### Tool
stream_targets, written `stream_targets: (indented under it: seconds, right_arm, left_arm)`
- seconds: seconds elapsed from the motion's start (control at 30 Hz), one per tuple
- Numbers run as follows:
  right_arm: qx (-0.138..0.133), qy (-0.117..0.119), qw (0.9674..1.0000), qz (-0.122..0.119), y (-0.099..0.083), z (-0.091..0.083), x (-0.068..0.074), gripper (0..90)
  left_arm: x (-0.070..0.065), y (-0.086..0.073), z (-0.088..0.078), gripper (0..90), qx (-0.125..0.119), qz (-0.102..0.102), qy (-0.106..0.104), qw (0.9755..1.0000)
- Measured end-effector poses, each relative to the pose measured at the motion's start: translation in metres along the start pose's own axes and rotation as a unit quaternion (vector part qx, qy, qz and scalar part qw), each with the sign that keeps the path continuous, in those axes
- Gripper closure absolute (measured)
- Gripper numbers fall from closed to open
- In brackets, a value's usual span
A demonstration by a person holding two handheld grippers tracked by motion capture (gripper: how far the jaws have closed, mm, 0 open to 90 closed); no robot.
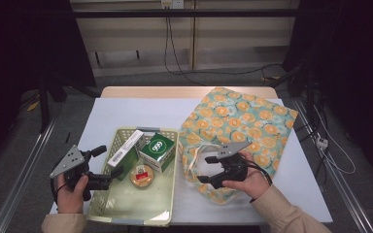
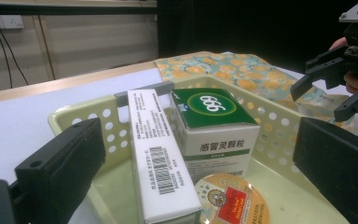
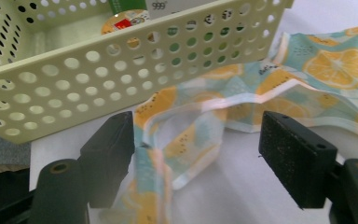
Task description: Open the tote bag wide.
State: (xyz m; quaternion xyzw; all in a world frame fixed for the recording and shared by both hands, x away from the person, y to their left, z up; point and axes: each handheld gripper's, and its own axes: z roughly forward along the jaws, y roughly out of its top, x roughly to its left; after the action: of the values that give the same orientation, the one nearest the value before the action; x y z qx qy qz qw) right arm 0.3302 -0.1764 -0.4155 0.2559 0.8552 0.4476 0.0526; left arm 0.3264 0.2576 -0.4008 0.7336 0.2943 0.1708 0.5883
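Your right tongs [image 3: 196, 154] stand released, the fruit-print bag's handle [image 3: 177, 140] lying slack on the desk directly between them; your left tongs [image 2: 191, 177], also released, face the basket [image 2: 270, 135].

Beige sleeves; black grippers [image 1: 104, 162] with grey triangular plates (black cables trailing)

White table [image 1: 141, 109] carries a perforated basket [image 1: 103, 206] and fruit-print bag [image 1: 252, 116]

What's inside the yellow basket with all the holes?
The basket holds a long white box, a green and white box and a small round tub. Whatever lies beneath them is covered.
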Motion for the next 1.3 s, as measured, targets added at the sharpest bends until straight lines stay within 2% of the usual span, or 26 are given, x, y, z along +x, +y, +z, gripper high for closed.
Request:
stream_targets:
  seconds: [0.33, 0.43, 0.57, 0.7, 0.73, 0.87, 1.0, 1.2, 1.3]
  right_arm:
    - [0.018, 0.014, 0.9997, -0.01, -0.003, 0.012, 0.007, 26.9]
    - [0.028, 0.01, 0.9994, -0.017, -0.002, 0.014, 0.01, 29.2]
    - [0.033, 0.003, 0.9993, -0.02, -0.002, 0.015, 0.012, 35.9]
    - [0.032, -0.001, 0.9992, -0.024, -0.003, 0.015, 0.01, 47.3]
    - [0.033, 0.004, 0.9992, -0.024, -0.003, 0.015, 0.01, 52.7]
    - [0.041, 0.013, 0.9987, -0.026, -0.003, 0.016, 0.009, 64.0]
    - [0.046, 0.019, 0.9984, -0.029, -0.004, 0.014, 0.007, 73.2]
    - [0.038, 0.016, 0.9989, -0.024, -0.005, 0.009, 0.002, 80.3]
    - [0.035, 0.025, 0.9989, -0.02, -0.004, 0.009, 0.0, 83.7]
  left_arm:
    - [0.002, 0.0, -0.002, 1.8, 0.001, 0.002, 0.003, 1.0]
    - [0.001, 0.0, -0.001, 1.8, 0.001, 0.003, 0.001, 1.0]
    - [0.0, 0.001, -0.001, 1.8, 0.002, 0.005, 0.001, 1.0]
    - [0.0, 0.0, -0.001, 1.8, 0.001, 0.002, 0.002, 1.0]
    - [0.001, 0.0, -0.002, 1.8, 0.004, 0.006, 0.002, 1.0]
    - [0.001, -0.001, -0.002, 1.8, 0.005, 0.001, 0.003, 1.0]
    - [0.0, 0.001, -0.002, 1.8, 0.006, 0.009, 0.002, 0.9999]
    - [0.001, 0.002, -0.004, 1.8, -0.002, 0.005, 0.004, 1.0]
    - [0.002, 0.001, -0.004, 1.8, -0.002, 0.003, 0.005, 1.0]
